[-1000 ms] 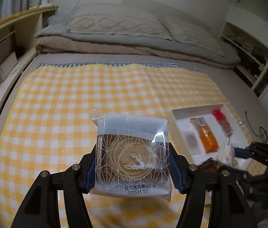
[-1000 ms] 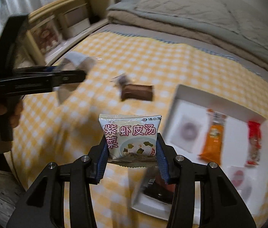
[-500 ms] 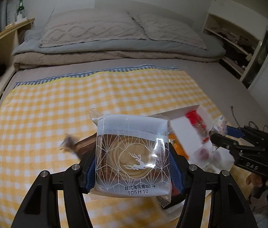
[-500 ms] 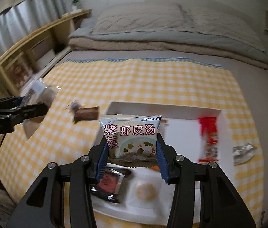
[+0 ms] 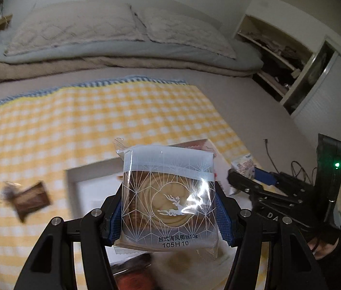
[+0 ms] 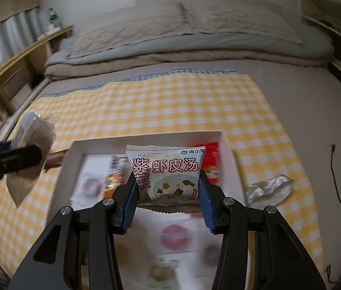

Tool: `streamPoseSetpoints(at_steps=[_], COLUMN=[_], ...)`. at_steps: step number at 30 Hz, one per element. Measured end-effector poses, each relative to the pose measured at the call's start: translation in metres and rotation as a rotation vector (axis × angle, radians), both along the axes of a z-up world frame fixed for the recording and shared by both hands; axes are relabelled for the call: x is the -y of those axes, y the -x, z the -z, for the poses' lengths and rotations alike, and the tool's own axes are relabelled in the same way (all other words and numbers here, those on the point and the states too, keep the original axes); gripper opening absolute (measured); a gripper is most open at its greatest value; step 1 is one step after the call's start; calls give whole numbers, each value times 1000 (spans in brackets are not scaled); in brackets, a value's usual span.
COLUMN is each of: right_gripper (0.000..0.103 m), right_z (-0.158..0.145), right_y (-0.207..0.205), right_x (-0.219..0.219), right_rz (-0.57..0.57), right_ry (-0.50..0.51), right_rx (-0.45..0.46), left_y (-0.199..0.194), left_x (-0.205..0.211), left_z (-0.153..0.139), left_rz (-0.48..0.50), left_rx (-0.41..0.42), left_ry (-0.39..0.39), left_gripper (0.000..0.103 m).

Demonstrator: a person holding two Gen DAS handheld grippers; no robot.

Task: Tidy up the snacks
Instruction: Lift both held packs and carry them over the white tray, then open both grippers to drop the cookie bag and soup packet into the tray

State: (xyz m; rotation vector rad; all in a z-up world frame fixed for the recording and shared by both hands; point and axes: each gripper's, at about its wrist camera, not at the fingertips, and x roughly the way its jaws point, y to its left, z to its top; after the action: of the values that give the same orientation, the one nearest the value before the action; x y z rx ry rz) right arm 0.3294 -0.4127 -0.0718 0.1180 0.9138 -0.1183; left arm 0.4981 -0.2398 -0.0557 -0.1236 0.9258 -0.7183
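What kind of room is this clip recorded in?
A bedroom, most likely: the yellow checked cloth lies on a bed with two pillows and folded bedding at its head, and a wooden shelf unit alongside.

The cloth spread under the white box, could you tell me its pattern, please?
Yellow-and-white check cloth, clearest in the right wrist view.
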Motion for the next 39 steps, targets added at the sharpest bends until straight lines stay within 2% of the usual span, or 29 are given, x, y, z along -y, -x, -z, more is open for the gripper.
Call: streamPoseSetpoints(at_steps=[5, 12, 16, 19, 21, 27, 30, 34, 36, 39], right_gripper=[47, 47, 47, 47, 46, 47, 47, 47, 50, 59], right_z=[16, 33, 40, 43, 44, 49, 55, 65, 68, 70], right_y=[-7, -7, -8, -11, -14, -27, -35, -47, -51, -54], right_x=[26, 54, 63, 65, 62, 49, 40, 25, 20, 20], right_rz=[49, 99, 126, 134, 127, 108, 91, 54, 42, 59], right_ry=[-3, -1, -6, -20, -27, -72, -109, -152, -177, -170], right_rx=[-22, -48, -67, -73, -78, -96, -114, -132, -148, -176], left_y=[-33, -72, -93, -102, -110, -138, -148, -152, -150, -150], left_x=[41, 75, 85, 90, 86, 54, 40, 38, 34, 26], left_z=[44, 111, 145, 147, 150, 157, 161, 161, 160, 161], left_rz=[2, -6, -59, -75, -106, -192, -241, -213, -216, -213], left_rx=[-95, -253, -327, -252, -257, -271, -272, -273, -270, -271], left_ry=[55, 156, 153, 67, 36, 33, 4, 2, -28, -18], left_gripper=[61, 61, 61, 62, 61, 62, 62, 70, 77, 79])
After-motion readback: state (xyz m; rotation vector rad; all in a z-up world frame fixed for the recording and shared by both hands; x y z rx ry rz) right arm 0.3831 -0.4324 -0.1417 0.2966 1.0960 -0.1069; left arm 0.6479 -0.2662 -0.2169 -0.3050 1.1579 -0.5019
